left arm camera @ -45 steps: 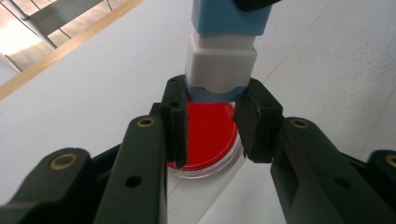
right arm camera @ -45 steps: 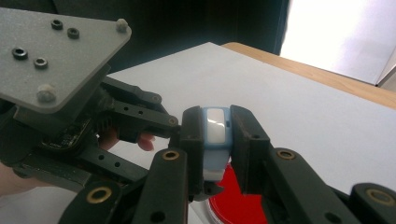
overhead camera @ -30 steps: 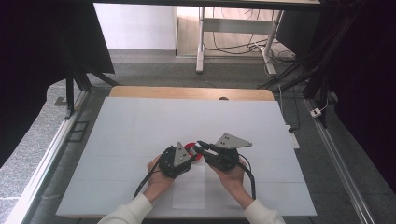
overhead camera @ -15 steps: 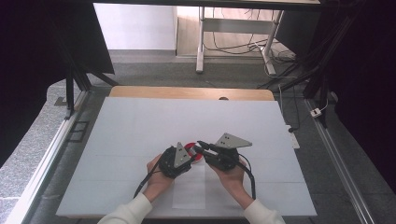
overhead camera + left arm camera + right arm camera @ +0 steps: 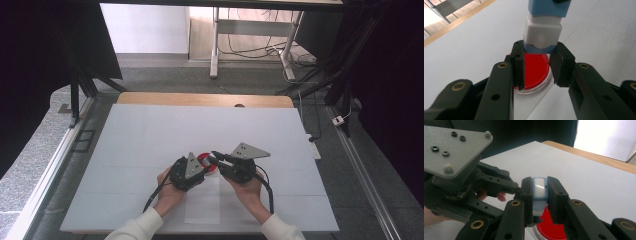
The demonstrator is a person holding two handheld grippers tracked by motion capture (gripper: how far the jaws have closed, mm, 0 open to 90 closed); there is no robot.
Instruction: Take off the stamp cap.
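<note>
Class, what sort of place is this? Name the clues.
Probably a lab recording booth: a white-topped table ringed by black curtains, hand-held grippers, and a red-filled petri dish like those used in laboratories.

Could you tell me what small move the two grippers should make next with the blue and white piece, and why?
Probably a gentle pull apart, or a twist. The left gripper and the right gripper are both shut on the same blue and white piece, held just above the red dish. Keeping it over the dish seems wise.
</note>
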